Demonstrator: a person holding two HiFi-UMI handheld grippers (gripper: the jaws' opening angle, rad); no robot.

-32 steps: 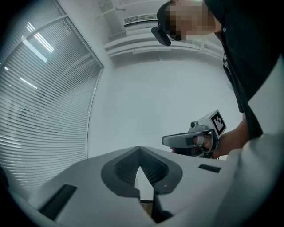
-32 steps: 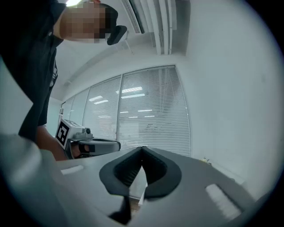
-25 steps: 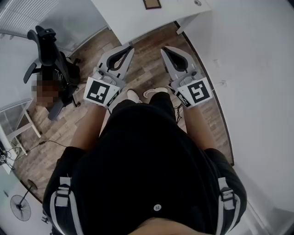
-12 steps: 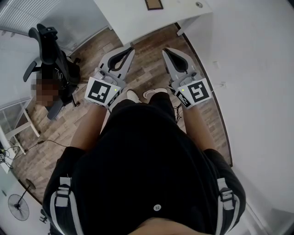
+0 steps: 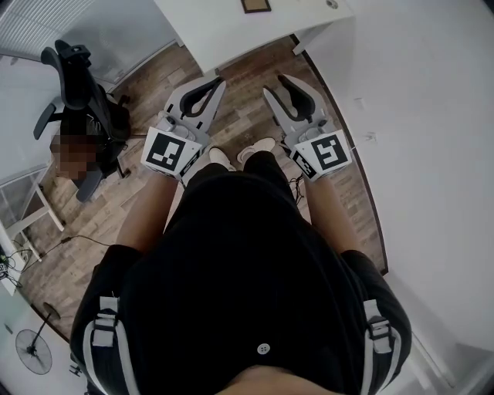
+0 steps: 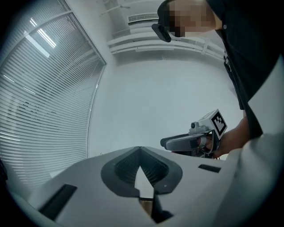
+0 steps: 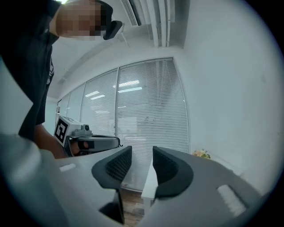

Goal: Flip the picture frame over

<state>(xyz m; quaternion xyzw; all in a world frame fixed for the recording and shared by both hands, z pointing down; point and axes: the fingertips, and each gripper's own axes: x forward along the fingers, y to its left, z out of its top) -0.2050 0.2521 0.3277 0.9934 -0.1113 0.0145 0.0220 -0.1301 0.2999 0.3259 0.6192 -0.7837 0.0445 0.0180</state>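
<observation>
White table (image 5: 224,31), beyond a strip of wooden floor (image 5: 247,73), is well apart from both tongs. The picture frame (image 5: 255,6) lies flat on it, untouched, at the top edge of the head view. Both forearms reach forward side by side, tongs level. Left gripper (image 6: 140,153): jaws together, empty. Right gripper (image 7: 142,155): jaws, closed a second ago, are opening with nothing between them. This is probably readying for the approach, and the flip has not begun.

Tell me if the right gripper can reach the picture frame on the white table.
Probably not yet. The right gripper, its empty jaws opening, hangs over the floor short of the table, and the picture frame lies farther on. Nothing blocks the way.
</observation>
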